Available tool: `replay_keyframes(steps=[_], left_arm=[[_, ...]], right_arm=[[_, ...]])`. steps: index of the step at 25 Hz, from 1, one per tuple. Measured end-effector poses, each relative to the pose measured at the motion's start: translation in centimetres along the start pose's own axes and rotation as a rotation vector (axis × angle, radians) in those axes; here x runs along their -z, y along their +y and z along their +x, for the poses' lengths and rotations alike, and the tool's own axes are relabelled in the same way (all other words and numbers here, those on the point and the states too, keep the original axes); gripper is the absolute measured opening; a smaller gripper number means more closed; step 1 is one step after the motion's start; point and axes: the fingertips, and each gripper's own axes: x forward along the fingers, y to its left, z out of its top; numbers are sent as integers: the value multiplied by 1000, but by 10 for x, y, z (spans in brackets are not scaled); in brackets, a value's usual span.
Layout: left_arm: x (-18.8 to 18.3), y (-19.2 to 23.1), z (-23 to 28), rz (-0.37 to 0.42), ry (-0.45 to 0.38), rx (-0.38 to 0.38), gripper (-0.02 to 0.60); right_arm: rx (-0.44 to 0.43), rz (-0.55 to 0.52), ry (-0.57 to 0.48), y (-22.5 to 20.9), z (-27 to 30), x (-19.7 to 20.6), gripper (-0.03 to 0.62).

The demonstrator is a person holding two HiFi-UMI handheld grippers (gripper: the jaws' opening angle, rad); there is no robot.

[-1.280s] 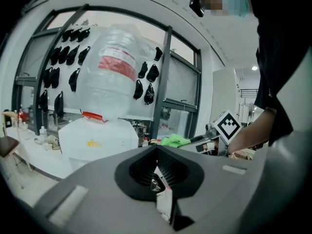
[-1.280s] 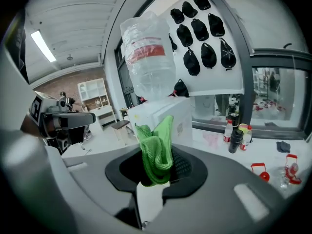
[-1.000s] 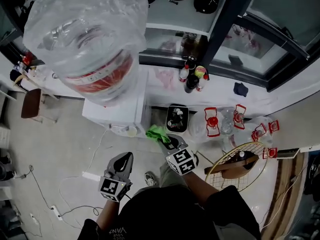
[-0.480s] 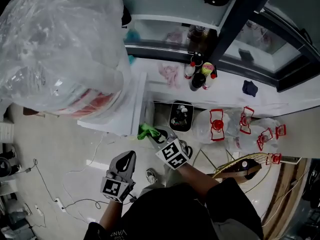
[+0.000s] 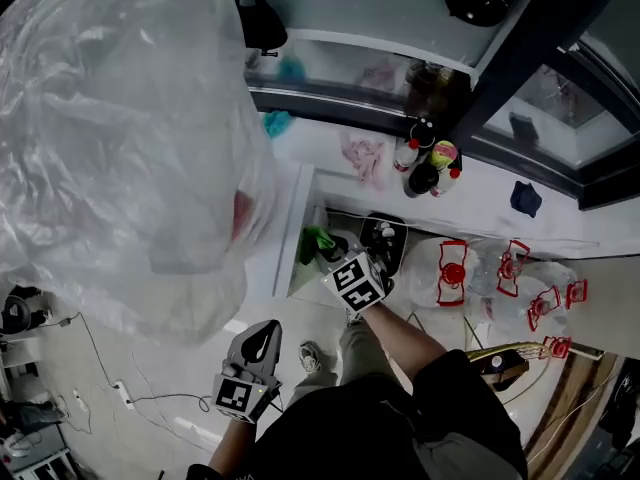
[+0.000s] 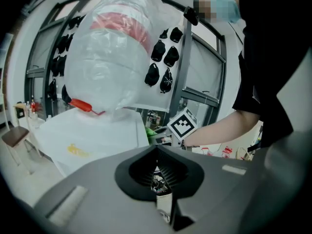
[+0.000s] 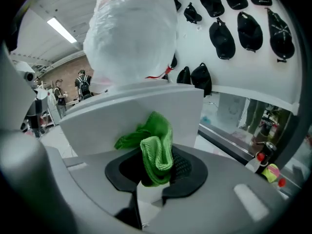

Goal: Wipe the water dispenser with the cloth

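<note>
My right gripper point(image 5: 333, 256) pinches the green cloth point(image 5: 314, 240) at the water dispenser point(image 5: 292, 230)'s white side. My left gripper point(image 5: 263, 334) hangs with its jaws pressed together, empty.

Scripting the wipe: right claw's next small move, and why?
Probably ease the right claw forward to press the cloth onto the dispenser's white side: the claw is shut on the cloth, right by that panel, contact unclear.

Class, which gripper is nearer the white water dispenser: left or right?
Right. The right gripper holds the green cloth close up at the side of the water dispenser; the left gripper hangs lower, clear of it, jaws together.
</note>
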Motion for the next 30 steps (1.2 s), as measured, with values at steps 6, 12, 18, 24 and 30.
replay_keyframes(steps=[6, 12, 18, 24, 30], left_arm=[[2, 9, 5, -25, 19, -32, 2], [5, 10, 12, -23, 1, -32, 2], [5, 5, 7, -19, 11, -17, 2], [13, -2, -2, 29, -36, 28, 2], [12, -12, -2, 49, -7, 85, 2]], right_arm=[[92, -20, 26, -71, 32, -17, 94], [173, -34, 36, -120, 49, -36, 94], [239, -31, 19, -131, 36, -31, 94], [248, 29, -26, -83, -17, 5, 94], [169, 49, -16, 8, -49, 63, 94]])
